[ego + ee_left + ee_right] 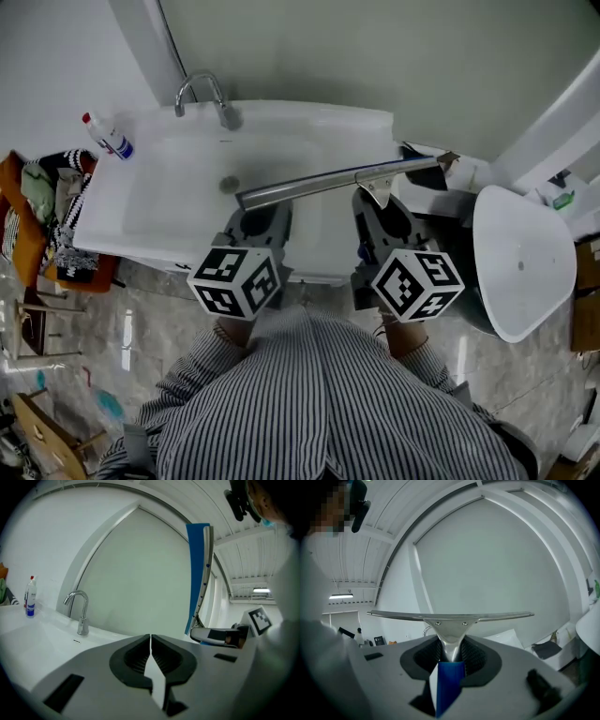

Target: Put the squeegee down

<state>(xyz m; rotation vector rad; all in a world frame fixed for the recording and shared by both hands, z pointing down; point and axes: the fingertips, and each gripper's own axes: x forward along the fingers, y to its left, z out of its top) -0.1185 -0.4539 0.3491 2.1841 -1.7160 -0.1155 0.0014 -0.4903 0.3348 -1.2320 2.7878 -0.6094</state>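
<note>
The squeegee (328, 180) has a long metal blade and a blue handle. My right gripper (375, 202) is shut on that handle and holds the blade level above the white sink (169, 187). In the right gripper view the blade (450, 617) runs crosswise in front of the jaws, with the blue handle pinched in my right gripper (451, 656). My left gripper (258, 223) hangs beside it over the sink's front edge, apart from the squeegee. Its jaws meet with nothing between them (150, 653). The left gripper view shows the squeegee (199, 573) edge-on to the right.
A chrome faucet (202, 94) stands at the back of the sink, also seen in the left gripper view (79, 611). A spray bottle (108, 136) stands at the sink's left corner. Clothes (47, 216) are piled left of the sink. A white toilet lid (520, 262) is at the right.
</note>
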